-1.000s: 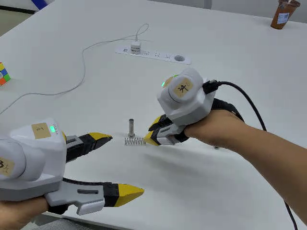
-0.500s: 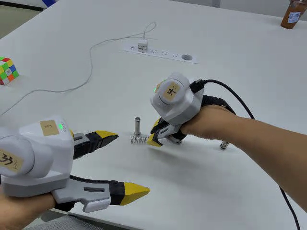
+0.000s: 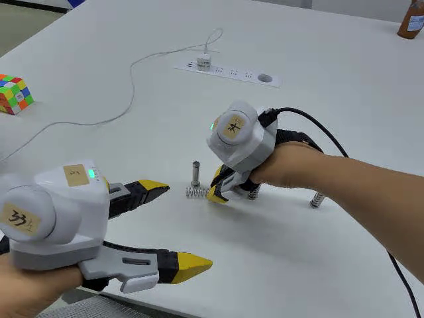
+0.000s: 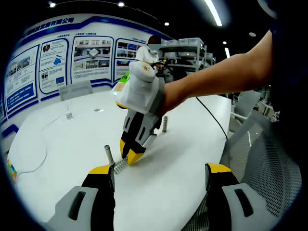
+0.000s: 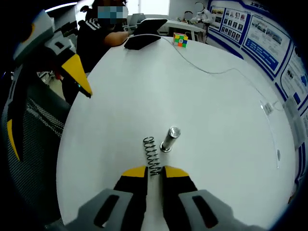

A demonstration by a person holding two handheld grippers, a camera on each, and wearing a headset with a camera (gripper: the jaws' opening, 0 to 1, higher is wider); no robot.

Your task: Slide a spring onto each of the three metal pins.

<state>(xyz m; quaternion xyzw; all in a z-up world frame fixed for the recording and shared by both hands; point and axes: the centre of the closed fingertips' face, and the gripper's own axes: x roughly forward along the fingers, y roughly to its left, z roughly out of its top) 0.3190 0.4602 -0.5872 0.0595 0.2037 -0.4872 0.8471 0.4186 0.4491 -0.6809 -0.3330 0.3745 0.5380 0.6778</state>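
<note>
Metal: one bare pin (image 3: 195,171), one flat-lying spring (image 3: 194,193).

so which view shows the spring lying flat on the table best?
Right gripper view: the spring lies full length and close up beside the pin, one end between the tips of the right gripper. Head view shows the spring small; left gripper view shows it foreshortened.
</note>
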